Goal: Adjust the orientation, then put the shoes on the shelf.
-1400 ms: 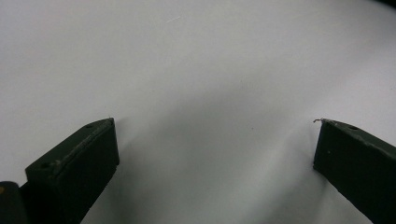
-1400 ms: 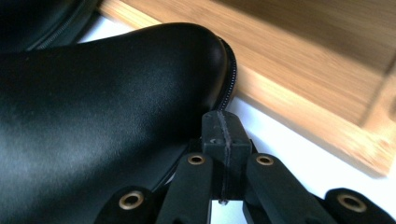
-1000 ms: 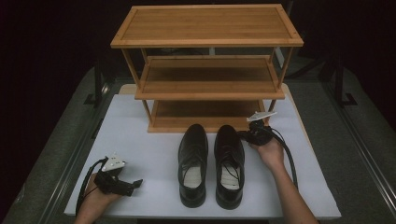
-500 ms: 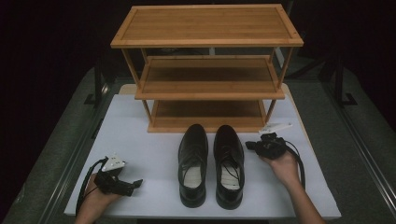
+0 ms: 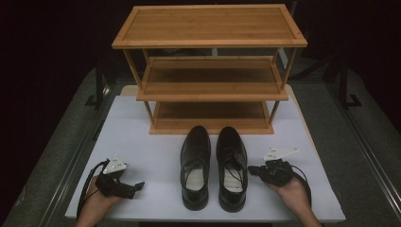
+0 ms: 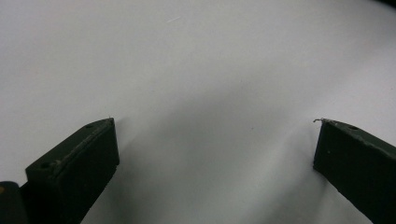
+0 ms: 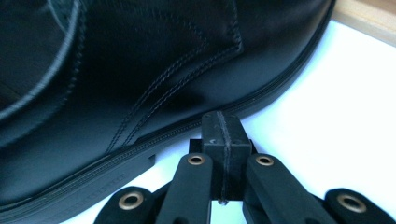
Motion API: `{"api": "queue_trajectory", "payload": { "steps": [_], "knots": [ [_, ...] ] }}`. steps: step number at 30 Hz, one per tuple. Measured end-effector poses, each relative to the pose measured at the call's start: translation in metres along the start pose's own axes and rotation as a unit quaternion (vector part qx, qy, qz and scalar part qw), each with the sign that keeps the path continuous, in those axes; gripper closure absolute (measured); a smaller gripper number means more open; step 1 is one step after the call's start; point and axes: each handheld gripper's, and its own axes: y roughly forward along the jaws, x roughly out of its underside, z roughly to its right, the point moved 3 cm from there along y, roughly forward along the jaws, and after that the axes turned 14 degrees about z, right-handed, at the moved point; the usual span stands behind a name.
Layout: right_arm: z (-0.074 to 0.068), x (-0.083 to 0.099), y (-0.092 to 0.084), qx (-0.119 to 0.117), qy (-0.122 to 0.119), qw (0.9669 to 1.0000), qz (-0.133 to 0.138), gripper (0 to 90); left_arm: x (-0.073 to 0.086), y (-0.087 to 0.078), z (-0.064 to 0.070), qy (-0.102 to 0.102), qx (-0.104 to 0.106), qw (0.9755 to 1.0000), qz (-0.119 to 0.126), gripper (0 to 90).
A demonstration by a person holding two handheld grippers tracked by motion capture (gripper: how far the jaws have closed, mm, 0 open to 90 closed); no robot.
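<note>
Between jaws, right gripper [image 7: 219,140]: nothing, pressed together, tips at the right shoe's [image 5: 231,165] sole edge.
Left gripper [image 5: 124,187]: jaws apart over bare tabletop [image 5: 156,156].
Tip: probably spread them first, then grab the heel collar.
Beyond: left shoe [image 5: 195,165], rack [image 5: 210,90].

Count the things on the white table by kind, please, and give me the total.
Black shoes: 2 (left shoe, right shoe)
Wooden racks: 1 (shoe rack)
Grippers: 2 (left gripper, right gripper)
Total: 5
</note>
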Motion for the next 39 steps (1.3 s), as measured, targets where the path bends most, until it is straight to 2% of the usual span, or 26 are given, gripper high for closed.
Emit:
{"api": "queue_trajectory", "payload": {
  "steps": [8, 15, 20, 26, 29, 31, 36, 37, 38, 39],
  "knots": [
    [-0.005, -0.001, 0.009, 0.001, -0.006, 1.0000, -0.004, 89.9, 0.000, 0.000, 0.000, 0.000, 0.000, 1.0000, -0.001, 0.0],
    [-0.012, -0.005, 0.018, -0.010, -0.020, 0.9997, -0.008, 89.8, 0.000, 0.000, 0.000, 0.000, 0.000, 1.0000, -0.001, 0.0],
    [-0.012, -0.005, 0.017, -0.009, -0.019, 0.9997, -0.010, 89.7, 0.000, 0.000, 0.000, 0.000, 0.000, 1.0000, -0.001, 0.0],
    [-0.004, -0.008, 0.007, 0.010, -0.007, 0.9999, 0.008, 79.1, 0.000, 0.000, 0.000, 0.000, 0.001, 1.0000, -0.001, 0.0],
    [0.002, -0.011, -0.002, 0.030, 0.000, 0.9993, 0.022, 67.3, 0.000, 0.000, 0.000, 0.000, 0.001, 1.0000, -0.002, 0.0],
    [0.003, -0.012, -0.004, 0.031, 0.003, 0.9992, 0.026, 65.3, -0.001, -0.001, 0.000, 0.000, 0.001, 1.0000, -0.002, 0.0],
    [0.005, -0.020, -0.014, 0.032, 0.013, 0.9982, 0.050, 48.5, -0.004, -0.001, 0.001, -0.007, 0.002, 1.0000, 0.003, 0.0],
    [0.004, -0.022, -0.016, 0.032, 0.014, 0.9980, 0.053, 47.7, -0.006, -0.002, 0.001, -0.010, 0.003, 0.9999, 0.006, 0.0],
    [0.004, -0.024, -0.017, 0.029, 0.014, 0.9978, 0.057, 47.1, -0.009, -0.003, 0.002, -0.013, 0.004, 0.9998, 0.012, 1.2],
    [0.003, -0.026, -0.019, 0.028, 0.012, 0.9977, 0.060, 45.7, -0.012, -0.005, 0.003, -0.016, 0.006, 0.9996, 0.020, 8.3]
  ]
}}
